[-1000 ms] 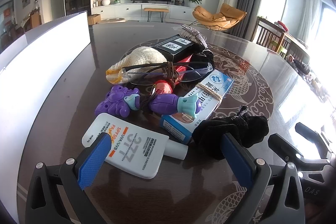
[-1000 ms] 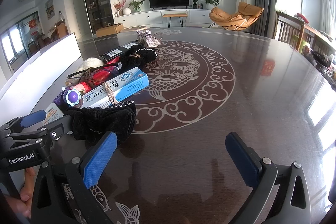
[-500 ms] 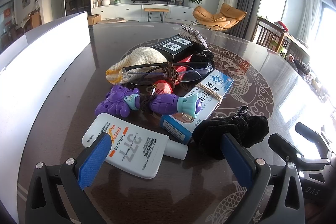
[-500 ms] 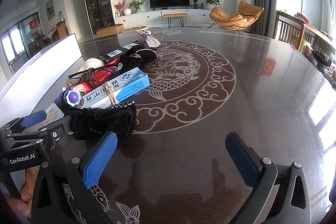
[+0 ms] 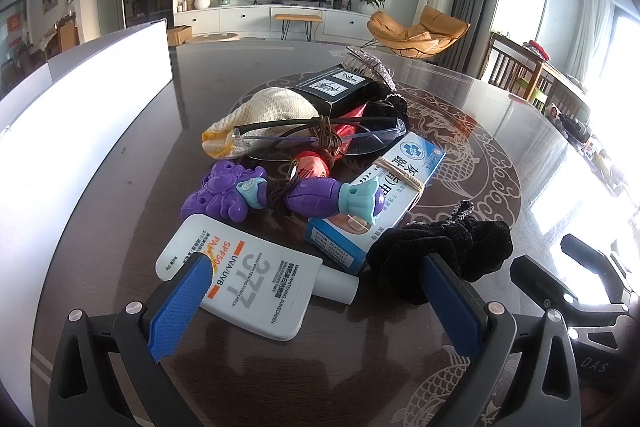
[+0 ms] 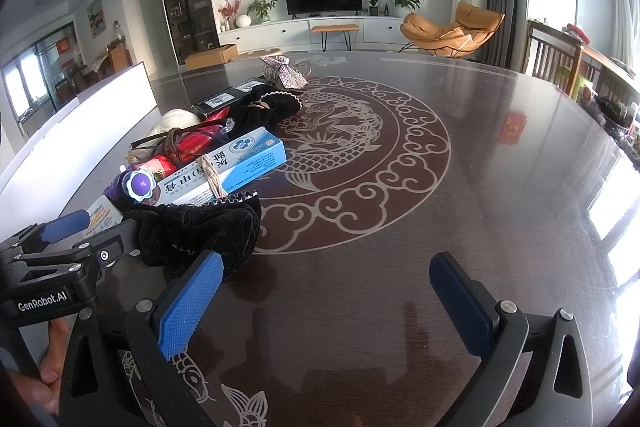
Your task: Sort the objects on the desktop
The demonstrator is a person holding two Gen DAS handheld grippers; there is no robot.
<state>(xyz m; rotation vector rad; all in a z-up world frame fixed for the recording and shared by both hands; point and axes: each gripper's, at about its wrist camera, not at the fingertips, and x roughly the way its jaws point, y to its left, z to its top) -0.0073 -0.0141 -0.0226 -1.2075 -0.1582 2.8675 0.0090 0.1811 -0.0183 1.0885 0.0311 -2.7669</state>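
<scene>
I hold both claws low over the dark desk [image 6: 480, 187], and neither has anything in it. My left claw [image 5: 316, 303] has its blue pads spread wide, and my right claw [image 6: 324, 301] is just as wide apart over bare desk with the fish inlay.

The things to sort lie in one jumbled heap ahead of the left claw, which I take to mean nothing has been separated yet. Nearest me is the white sunscreen tube [image 5: 244, 275], flat on the desk with its cap toward the right; its near end sits between the left claw's pads, a little beyond the tips, so I judge it the natural first pick. Just right of it lies a black velvet scrunchie [image 5: 444, 251], touching the right pad's tip from this view and close beside the right claw's left pad [image 6: 188, 303] in the other view. Behind them a blue-and-white medicine box [image 5: 380, 199] with a rubber band around it leans on the pile, and a purple toy [image 5: 280, 193] rests against it. Farther back, glasses [image 5: 316, 139] lie over a cream knitted pouch [image 5: 264, 111] and a red item, with a black box [image 5: 336, 87] and a sparkly hair clip [image 6: 284, 71] at the far end.

A white panel [image 5: 80, 115] stands along the left; I cannot tell whether it is a sorting bin.
</scene>
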